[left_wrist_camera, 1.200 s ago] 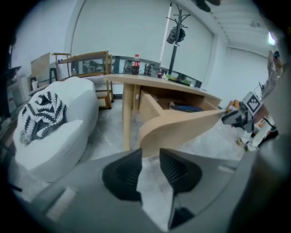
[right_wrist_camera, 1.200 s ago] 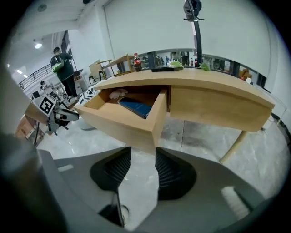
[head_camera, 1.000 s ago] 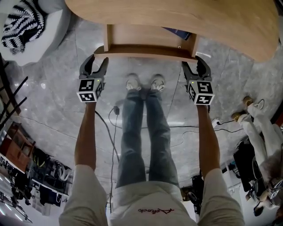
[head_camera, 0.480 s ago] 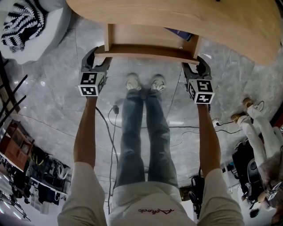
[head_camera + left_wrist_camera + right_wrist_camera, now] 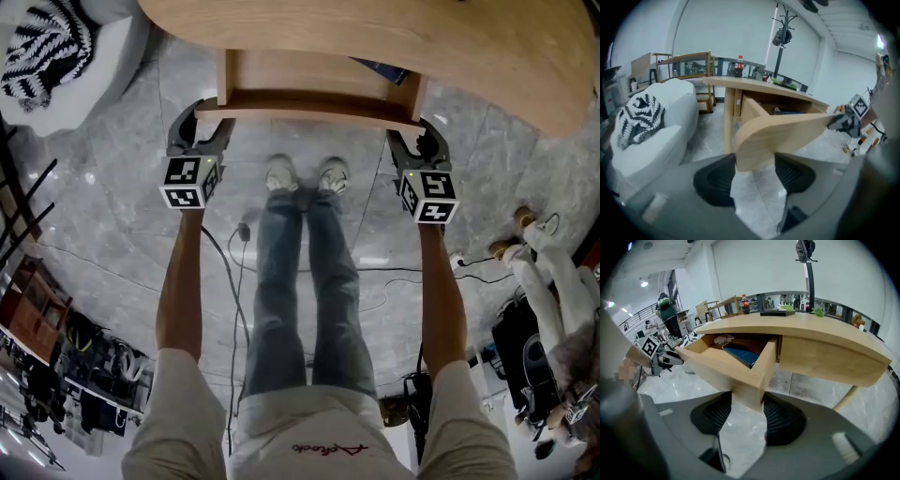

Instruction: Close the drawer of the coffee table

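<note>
1. The drawer (image 5: 309,105) stands pulled out from under the curved wooden worktop (image 5: 469,42). Its front panel faces the person, and it is not yet closed.
2. The left tool (image 5: 208,118) is at the left end of the drawer's front panel. Its jaws have just been closing a little and stand wide, with the rounded end of the panel between them. In the left gripper view the pads lie against the wood on both sides.
3. The right tool (image 5: 410,131) is at the drawer's right front corner. Its jaws are also wide, with the corner between them and the pads against the wood on either side.
4. Both tools slant downward toward the drawer.
5. Inside the drawer a blue book (image 5: 740,354) lies beside the right side wall.
6. Above the drawer and well behind it, a bottle (image 5: 744,303) of dark drink with a red label stands upright on the worktop.
7. The person's shoes (image 5: 305,175) rest on the grey stone floor (image 5: 112,216) just in front of the drawer, between the two tools.
8. Well to the left of the drawer is a white seat (image 5: 112,42) with a black-and-white striped cushion (image 5: 42,47) on it.
</note>
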A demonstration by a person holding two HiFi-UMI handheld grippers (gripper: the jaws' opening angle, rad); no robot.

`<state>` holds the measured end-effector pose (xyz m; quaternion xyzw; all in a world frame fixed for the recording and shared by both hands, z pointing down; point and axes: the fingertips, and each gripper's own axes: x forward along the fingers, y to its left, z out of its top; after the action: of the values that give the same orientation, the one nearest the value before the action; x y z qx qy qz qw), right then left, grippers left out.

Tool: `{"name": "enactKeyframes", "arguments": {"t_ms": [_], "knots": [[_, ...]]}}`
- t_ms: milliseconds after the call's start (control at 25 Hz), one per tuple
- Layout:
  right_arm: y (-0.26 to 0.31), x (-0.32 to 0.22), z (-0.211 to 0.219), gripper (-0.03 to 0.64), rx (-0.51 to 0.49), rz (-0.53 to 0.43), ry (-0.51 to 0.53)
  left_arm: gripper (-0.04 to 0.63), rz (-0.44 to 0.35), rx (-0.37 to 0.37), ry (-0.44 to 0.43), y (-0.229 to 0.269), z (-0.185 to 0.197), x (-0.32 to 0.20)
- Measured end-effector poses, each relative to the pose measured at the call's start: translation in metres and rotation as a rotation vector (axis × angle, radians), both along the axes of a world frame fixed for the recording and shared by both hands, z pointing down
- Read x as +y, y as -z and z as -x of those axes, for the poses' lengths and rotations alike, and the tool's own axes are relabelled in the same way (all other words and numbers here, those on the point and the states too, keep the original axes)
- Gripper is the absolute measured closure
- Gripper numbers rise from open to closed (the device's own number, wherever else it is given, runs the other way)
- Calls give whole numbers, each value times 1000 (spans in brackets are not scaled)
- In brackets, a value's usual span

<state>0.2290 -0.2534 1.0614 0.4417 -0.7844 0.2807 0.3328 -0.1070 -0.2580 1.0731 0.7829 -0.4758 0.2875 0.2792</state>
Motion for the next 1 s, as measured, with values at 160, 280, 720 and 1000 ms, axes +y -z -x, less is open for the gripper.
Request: {"name": "enactKeyframes", "arguments": {"t_ms": [160, 280, 720, 1000], "knots": [[1, 1, 0, 396, 7, 8, 0, 336, 15, -1, 1, 0, 0, 1], [1, 1, 1, 396, 10, 11, -2, 336, 22, -2, 1, 0, 1, 1], [2, -36, 7, 396, 6, -23, -37, 334, 13, -18, 0, 2, 7, -48], [2, -74, 2, 394, 11, -59, -53, 334, -7, -19, 11, 3, 3, -86]]}}
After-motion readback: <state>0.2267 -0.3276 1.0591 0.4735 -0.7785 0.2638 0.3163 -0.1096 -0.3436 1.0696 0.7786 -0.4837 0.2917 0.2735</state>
